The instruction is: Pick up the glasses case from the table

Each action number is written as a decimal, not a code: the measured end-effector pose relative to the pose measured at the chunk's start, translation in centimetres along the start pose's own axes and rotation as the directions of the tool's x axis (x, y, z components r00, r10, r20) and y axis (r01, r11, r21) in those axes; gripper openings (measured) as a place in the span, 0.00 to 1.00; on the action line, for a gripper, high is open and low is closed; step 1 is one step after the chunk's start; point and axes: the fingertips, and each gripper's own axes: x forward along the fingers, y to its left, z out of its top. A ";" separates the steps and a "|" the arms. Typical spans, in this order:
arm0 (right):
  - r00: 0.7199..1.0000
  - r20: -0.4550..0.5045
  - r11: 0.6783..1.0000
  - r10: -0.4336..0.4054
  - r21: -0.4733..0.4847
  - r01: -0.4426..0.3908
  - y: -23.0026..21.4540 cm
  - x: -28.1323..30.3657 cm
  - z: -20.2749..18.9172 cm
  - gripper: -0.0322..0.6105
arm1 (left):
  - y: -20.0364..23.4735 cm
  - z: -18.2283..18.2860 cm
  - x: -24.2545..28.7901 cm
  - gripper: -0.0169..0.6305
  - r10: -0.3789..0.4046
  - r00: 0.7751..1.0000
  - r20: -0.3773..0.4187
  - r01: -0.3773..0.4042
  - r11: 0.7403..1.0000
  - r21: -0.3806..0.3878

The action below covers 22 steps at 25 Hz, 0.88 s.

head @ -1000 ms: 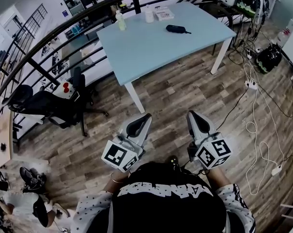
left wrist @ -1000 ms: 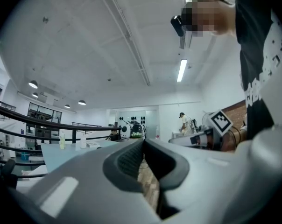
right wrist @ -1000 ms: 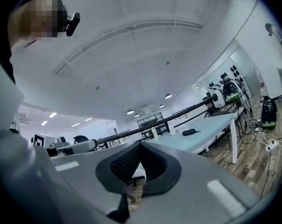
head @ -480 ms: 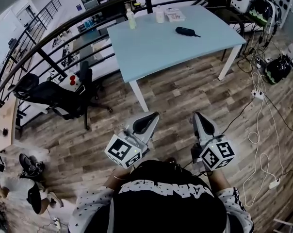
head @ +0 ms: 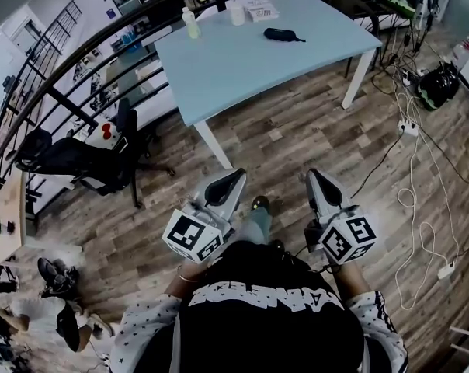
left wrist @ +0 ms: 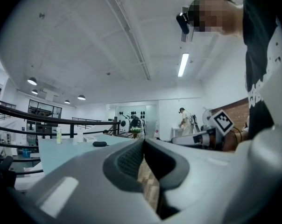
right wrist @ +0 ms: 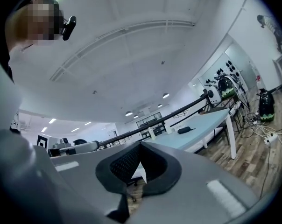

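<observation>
Shoe (head: 258,203) now showing between left tool (head: 233,179) and right tool (head: 315,179), absent half a second back: person mid-step toward worktop (head: 242,76). Worktop shifted slightly in head view, gap not visibly smaller. Both tools carried low, pointing level, jaws together at tips, nothing held. Case (head: 279,34) lies untouched on far part of worktop, right of bottle (head: 191,23) and box (head: 259,10), well apart from both tools. Judgement: approach phase only; more walking needed, then jaws must open before grasp
</observation>
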 end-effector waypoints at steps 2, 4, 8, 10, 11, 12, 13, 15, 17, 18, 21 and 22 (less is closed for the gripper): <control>0.999 0.009 0.999 -0.033 0.001 0.033 -1.1 -0.6 0.2 0.06 | -0.4 -0.3 1.3 0.03 -0.032 0.999 -0.003 0.032 1.000 0.001; 0.997 0.017 0.998 -0.069 0.002 0.069 -2.4 -1.1 0.6 0.06 | -0.7 -0.4 2.8 0.03 -0.065 0.998 -0.005 0.065 0.998 -0.006; 0.991 0.034 0.992 -0.127 0.020 0.126 -4.8 -1.8 1.4 0.06 | -1.4 -0.6 6.0 0.03 -0.127 0.992 -0.019 0.127 0.992 -0.017; 0.988 0.038 0.989 -0.149 0.024 0.148 -5.9 -1.8 1.8 0.06 | -1.6 -0.5 7.5 0.03 -0.156 0.987 -0.021 0.156 0.988 -0.015; 0.986 0.039 0.987 -0.160 0.026 0.159 -6.4 -1.6 1.9 0.06 | -1.5 -0.4 8.2 0.03 -0.168 0.986 -0.018 0.168 0.986 -0.014; 0.985 0.039 0.985 -0.171 0.029 0.170 -6.9 -1.4 2.1 0.06 | -1.3 -0.5 8.8 0.03 -0.179 0.984 -0.018 0.178 0.984 -0.013; 0.983 0.040 0.984 -0.179 0.031 0.178 -7.4 -1.1 2.2 0.06 | -1.0 -0.6 9.4 0.03 -0.186 0.982 -0.018 0.186 0.982 -0.013; 0.981 0.038 0.982 -0.190 0.031 0.188 -8.1 -0.5 2.2 0.06 | -0.4 -0.9 10.4 0.03 -0.194 0.981 -0.017 0.194 0.981 -0.017; 0.980 0.034 0.980 -0.196 0.027 0.196 -8.7 0.1 2.2 0.06 | 0.2 -0.9 11.6 0.03 -0.200 0.980 -0.008 0.200 0.979 -0.024; 0.979 0.032 0.980 -0.200 0.024 0.200 -9.0 0.4 2.3 0.06 | 0.5 -0.9 12.2 0.03 -0.207 0.978 -0.003 0.207 0.978 -0.027; 0.974 0.035 0.975 -0.223 0.019 0.223 -10.2 1.2 2.6 0.06 | 0.9 -1.3 14.4 0.03 -0.240 0.971 -0.002 0.239 0.970 -0.038; 0.972 0.036 0.972 -0.234 0.023 0.233 -10.8 1.5 2.6 0.06 | 1.1 -1.5 15.1 0.03 -0.252 0.968 -0.003 0.252 0.967 -0.042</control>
